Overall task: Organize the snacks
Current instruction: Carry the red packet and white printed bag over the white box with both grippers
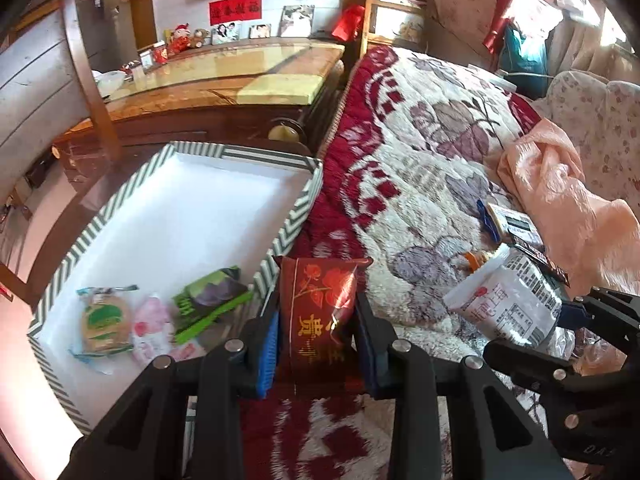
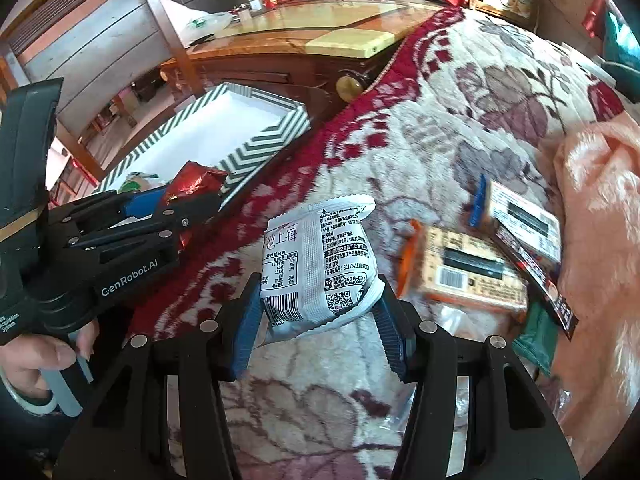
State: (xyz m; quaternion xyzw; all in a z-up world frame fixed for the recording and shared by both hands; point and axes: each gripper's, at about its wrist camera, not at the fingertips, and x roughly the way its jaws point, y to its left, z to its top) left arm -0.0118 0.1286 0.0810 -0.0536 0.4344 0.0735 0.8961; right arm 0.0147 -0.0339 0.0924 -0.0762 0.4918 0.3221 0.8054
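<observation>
Two snacks are in hand at once above a wide floral blanket spread over what looks like a bed or sofa, with a striped box standing at its left edge against a dark wooden cabinet. The left gripper has its fingers clenched on a red packet, long axis pointing straight ahead, and the packet hangs just right of the box's near-right corner; the open white floor of the box lies ahead and to the left, so this hand is the nearer one. The right gripper grips a white pouch by its lower end, upright and tilted slightly, over the blanket and well right of the box, with the left gripper between it and the rim. Already in the box's near end sit a round biscuit pack, a pink sachet and a green packet, which crowd that corner. Several small boxes and sachets are left on the blanket to the right.
</observation>
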